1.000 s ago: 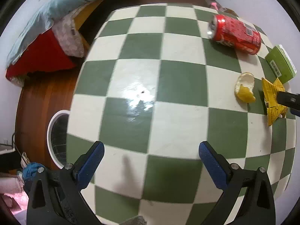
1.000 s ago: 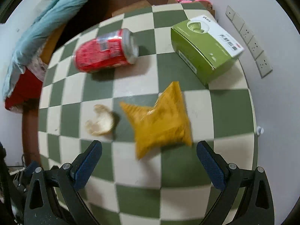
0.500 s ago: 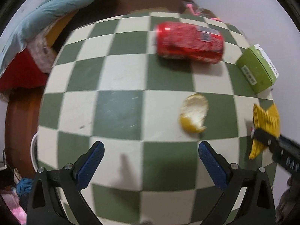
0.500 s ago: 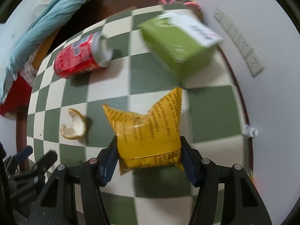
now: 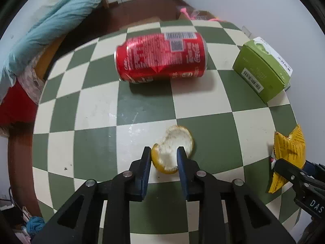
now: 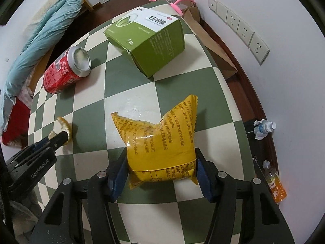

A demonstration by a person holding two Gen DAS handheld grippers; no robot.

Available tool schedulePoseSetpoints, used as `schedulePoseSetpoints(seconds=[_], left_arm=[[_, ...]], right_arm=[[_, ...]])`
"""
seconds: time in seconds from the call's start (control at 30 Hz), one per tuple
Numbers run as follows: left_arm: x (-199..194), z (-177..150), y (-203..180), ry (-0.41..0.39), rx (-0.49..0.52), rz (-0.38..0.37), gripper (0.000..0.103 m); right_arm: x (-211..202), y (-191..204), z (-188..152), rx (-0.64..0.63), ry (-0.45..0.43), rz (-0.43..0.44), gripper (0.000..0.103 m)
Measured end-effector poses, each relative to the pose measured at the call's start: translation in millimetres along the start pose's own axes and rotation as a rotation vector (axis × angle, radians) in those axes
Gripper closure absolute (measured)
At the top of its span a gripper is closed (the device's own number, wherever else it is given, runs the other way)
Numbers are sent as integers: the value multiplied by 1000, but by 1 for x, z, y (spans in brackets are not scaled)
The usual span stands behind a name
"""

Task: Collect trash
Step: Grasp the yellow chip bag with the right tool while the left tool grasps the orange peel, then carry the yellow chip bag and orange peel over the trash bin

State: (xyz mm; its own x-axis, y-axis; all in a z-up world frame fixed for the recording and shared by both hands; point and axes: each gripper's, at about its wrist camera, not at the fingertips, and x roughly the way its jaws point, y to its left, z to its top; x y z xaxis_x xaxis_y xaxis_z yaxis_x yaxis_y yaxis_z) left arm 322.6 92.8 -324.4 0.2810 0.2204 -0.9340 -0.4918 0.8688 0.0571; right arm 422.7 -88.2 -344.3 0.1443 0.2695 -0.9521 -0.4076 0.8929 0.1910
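On the green-and-cream checkered table (image 5: 97, 109), my left gripper (image 5: 164, 154) is shut on a piece of orange peel (image 5: 172, 142) near the front middle. It also shows in the right wrist view (image 6: 65, 129) at the left. My right gripper (image 6: 161, 168) is shut on a yellow snack packet (image 6: 160, 142), which shows at the right edge of the left wrist view (image 5: 288, 152). A red soda can (image 5: 162, 57) lies on its side at the back. It also shows in the right wrist view (image 6: 65, 71). A green box (image 5: 262, 69) stands at the back right, also in the right wrist view (image 6: 148, 40).
A blue blanket (image 5: 52, 28) and red cloth (image 5: 14, 105) lie on furniture left of the table. A wall with sockets (image 6: 239, 26) runs along the right. Small bottles (image 6: 264, 129) and cardboard (image 6: 213, 44) lie on the brown floor by the wall.
My left gripper moved right to the orange peel and shut on it. My right gripper moved onto the yellow packet and shut on it.
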Motion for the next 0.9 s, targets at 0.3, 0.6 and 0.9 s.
schedulePoseSetpoints(seconds=[0.3,0.6,0.9], left_arm=[[-42,-9,17,-77,-18,16,88],[-95,-17,48,-162,-61,-5,90],[-154,-38,111,-243,-135,16,90]], right_arm=[[-18,16,-5,-38,-33,34,42],[-61,45,-14,-79,-80,103,43],[-107,103,-29,-172,-123,173,43]])
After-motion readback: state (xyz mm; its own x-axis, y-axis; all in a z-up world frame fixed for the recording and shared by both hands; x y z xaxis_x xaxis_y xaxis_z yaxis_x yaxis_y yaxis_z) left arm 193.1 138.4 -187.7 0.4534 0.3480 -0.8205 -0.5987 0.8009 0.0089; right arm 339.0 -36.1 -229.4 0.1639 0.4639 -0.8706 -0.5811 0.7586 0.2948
